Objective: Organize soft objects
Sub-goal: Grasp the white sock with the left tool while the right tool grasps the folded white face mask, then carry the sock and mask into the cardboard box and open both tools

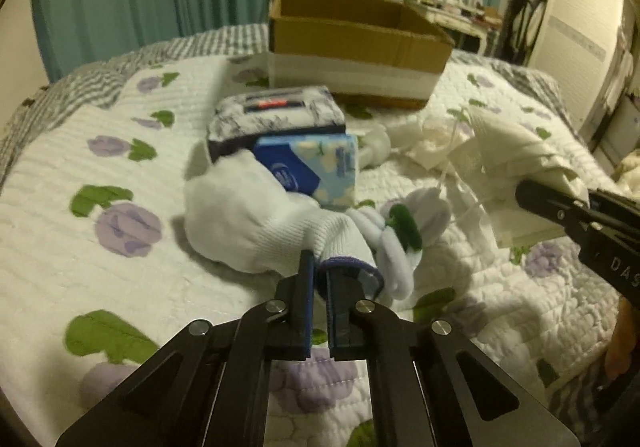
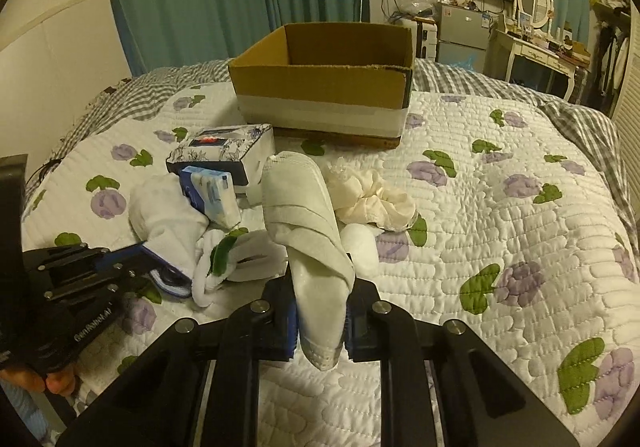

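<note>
My left gripper (image 1: pixel 319 267) is shut on the blue-trimmed cuff of a white sock (image 1: pixel 248 215) that lies on the quilt; it also shows in the right wrist view (image 2: pixel 168 215). My right gripper (image 2: pixel 320 311) is shut on a folded white face mask (image 2: pixel 304 223), held up off the bed; the mask also shows in the left wrist view (image 1: pixel 516 163). An open cardboard box (image 2: pixel 324 95) stands at the far side of the bed. A white hair tie with a green band (image 1: pixel 400 231) lies next to the sock.
Two tissue packs (image 1: pixel 280 119) (image 1: pixel 316 163) sit behind the sock. A cream scrunchie (image 2: pixel 372 199) and a small white pad (image 2: pixel 360 243) lie mid-bed. The flowered quilt (image 2: pixel 500 247) stretches to the right. Curtains, a TV and a dresser stand behind.
</note>
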### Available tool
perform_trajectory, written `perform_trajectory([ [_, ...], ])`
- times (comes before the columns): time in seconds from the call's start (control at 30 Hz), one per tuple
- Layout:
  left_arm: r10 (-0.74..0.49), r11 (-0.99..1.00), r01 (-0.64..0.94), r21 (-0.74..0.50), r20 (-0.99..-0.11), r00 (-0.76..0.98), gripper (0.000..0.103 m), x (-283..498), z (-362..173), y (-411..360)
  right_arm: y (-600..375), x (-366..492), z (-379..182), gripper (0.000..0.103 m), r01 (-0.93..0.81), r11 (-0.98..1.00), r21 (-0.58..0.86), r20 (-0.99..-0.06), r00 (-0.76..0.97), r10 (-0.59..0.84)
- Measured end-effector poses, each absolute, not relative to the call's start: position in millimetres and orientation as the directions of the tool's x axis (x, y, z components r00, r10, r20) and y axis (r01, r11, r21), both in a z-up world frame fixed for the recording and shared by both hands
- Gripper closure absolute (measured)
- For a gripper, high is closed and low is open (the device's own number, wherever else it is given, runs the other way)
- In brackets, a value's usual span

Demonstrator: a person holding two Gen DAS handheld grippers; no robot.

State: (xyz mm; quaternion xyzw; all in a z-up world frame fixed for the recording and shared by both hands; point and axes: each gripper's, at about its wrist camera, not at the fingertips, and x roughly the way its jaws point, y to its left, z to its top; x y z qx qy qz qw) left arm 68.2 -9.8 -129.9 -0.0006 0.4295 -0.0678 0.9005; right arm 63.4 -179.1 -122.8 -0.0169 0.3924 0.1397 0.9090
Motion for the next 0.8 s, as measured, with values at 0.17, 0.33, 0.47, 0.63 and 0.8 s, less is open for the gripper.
perform_trajectory([
  [0.17,-0.123,0.99,0.132,-0.044,-0.724,0.679,0.1,54.8,-103.7,-5.9,-176.7,52.1,-105.9,0.087,-0.277,0.958,0.073,-0.69,0.679,0.249],
  [0.33,-0.143,0.987,0.153,-0.043,-0.665,0.733,0.1,48.2,-66.7,-4.4,-173.3,45.7,-76.7,0.087,-0.293,0.954,0.066,-0.646,0.716,0.265],
  [0.47,-0.124,0.988,0.154,-0.003,-0.604,0.787,0.1,54.8,-29.3,-7.8,-174.1,51.3,-44.7,0.087,-0.294,0.955,0.04,-0.598,0.759,0.259],
  [0.63,-0.098,0.989,0.144,0.044,-0.535,0.839,0.1,78.3,15.1,-14.1,-175.9,70.6,0.0,0.087,-0.3,0.954,0.014,-0.539,0.801,0.26],
  [0.8,-0.105,0.989,0.145,0.037,-0.52,0.848,0.1,122.9,41.4,-19.5,-175.2,103.2,31.3,0.087,-0.307,0.952,-0.005,-0.505,0.822,0.262],
])
